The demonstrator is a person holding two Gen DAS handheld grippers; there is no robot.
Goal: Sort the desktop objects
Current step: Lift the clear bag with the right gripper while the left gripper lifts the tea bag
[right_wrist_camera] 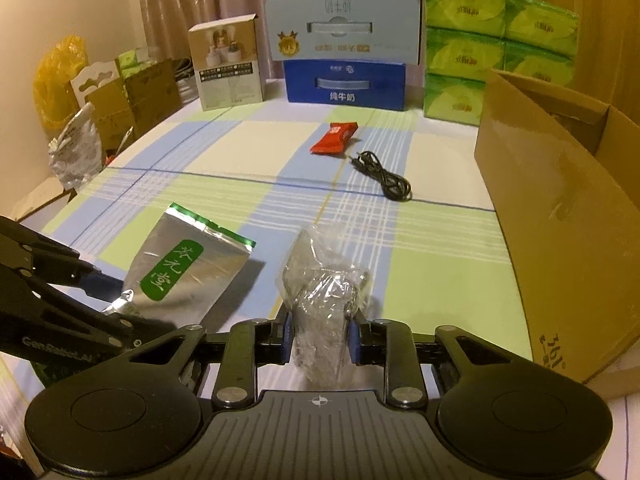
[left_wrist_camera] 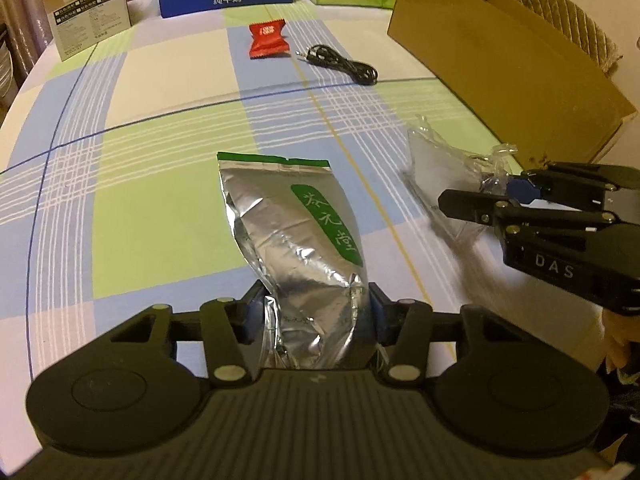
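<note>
Here left gripper (left_wrist_camera: 318,312) jaws pinch foil pouch (left_wrist_camera: 296,224); right gripper (right_wrist_camera: 320,338) jaws pinch clear bag (right_wrist_camera: 320,292), cardboard box (right_wrist_camera: 560,216) near.

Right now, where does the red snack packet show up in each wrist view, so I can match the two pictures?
Left wrist: the red snack packet lies top centre, far beyond the silver pouch.
Right wrist: it lies upper centre, in front of the blue milk carton.
Shared landmark: the coiled black cable lies just right of the packet in both views.
</note>
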